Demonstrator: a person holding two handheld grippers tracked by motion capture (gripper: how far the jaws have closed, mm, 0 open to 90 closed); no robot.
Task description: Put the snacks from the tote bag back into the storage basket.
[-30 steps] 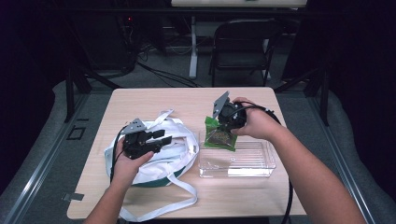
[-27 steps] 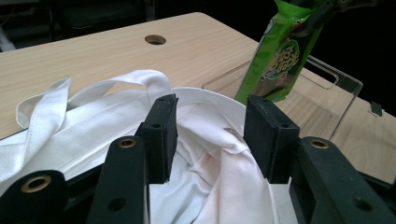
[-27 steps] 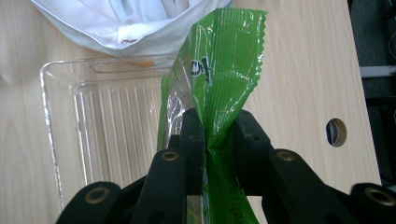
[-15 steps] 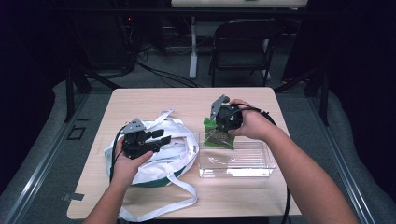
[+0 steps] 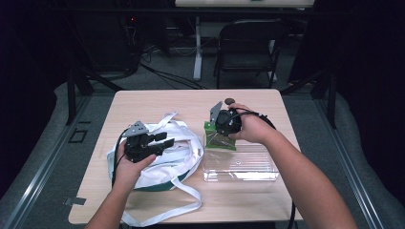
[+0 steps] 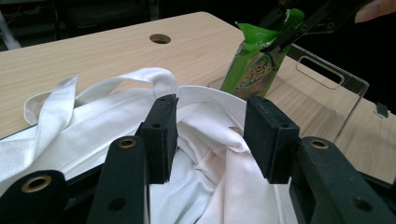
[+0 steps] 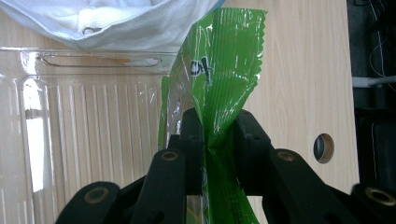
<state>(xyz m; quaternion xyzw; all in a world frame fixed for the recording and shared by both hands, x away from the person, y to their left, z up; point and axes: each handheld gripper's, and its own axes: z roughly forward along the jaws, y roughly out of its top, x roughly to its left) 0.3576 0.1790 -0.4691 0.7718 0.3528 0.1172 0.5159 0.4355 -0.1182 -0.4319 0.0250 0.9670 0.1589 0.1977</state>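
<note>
R gripper [image 5: 220, 125], jaws pinching the green packet [image 7: 219, 79], holds it over the clear tray [image 5: 241, 164]: next, lower & release; L gripper [image 5: 160, 141], jaws spread, hovers above white bag [image 5: 184, 150].

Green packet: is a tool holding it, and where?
Yes. The right tool pinches the green packet near its crimped top edge, over the clear tray. The left tool holds nothing.

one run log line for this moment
right hand-held gripper: shut on green snack packet | packet: over clear bin | left hand-held gripper: open over white bag
</note>
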